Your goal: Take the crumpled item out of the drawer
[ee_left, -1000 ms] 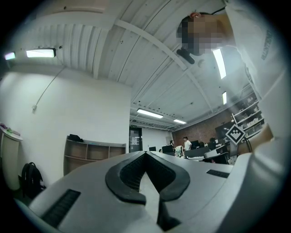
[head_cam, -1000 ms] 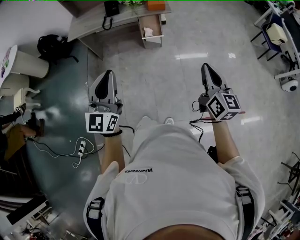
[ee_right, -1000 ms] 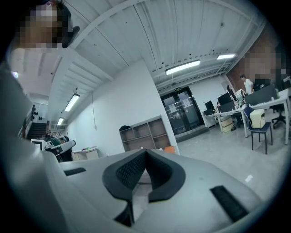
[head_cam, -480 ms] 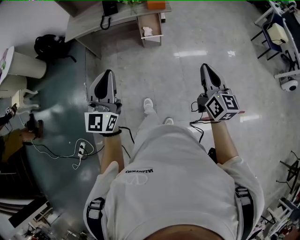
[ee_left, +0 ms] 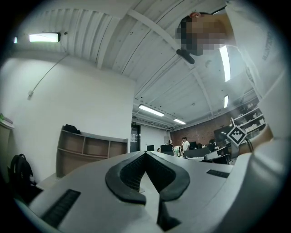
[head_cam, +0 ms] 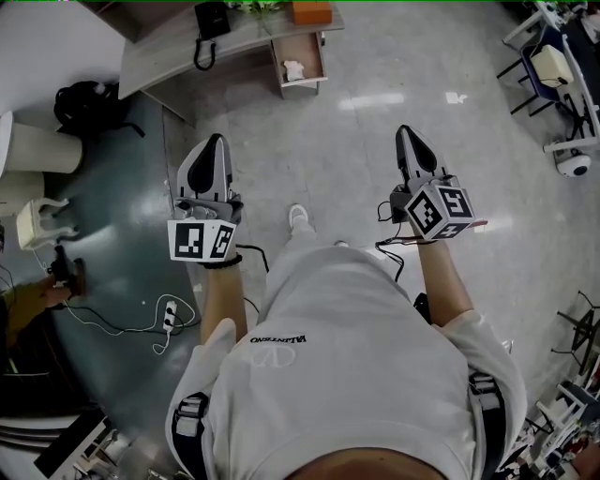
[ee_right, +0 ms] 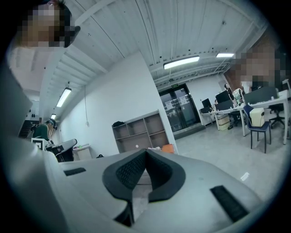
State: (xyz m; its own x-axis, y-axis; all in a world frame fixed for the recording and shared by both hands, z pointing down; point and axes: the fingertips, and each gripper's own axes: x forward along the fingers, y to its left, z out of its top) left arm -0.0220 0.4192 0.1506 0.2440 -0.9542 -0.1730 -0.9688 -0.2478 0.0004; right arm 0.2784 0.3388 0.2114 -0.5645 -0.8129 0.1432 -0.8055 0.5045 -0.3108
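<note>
The person has taken a step, one shoe (head_cam: 297, 217) now out in front, and both arms have come forward. The left gripper (head_cam: 215, 142) and right gripper (head_cam: 404, 132) are closed tight and empty. The white crumpled item (head_cam: 293, 69) lies in the open drawer (head_cam: 304, 87) at the surface (head_cam: 159, 52), well ahead. It is too small to tell which way it runs.

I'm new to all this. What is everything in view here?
desk: one, grey-brown, top of head view
telephone: one, black, on the desk
box: one, orange, on the desk
drawer: one, pale wood, open, at the desk
crumpled item: one, white, in the drawer
backpack: one, black, floor at left
power strip: one, white, floor at left
shoe: one, white, between the grippers
left gripper: one, grey, fingers shut, empty
right gripper: one, grey, fingers shut, empty
</note>
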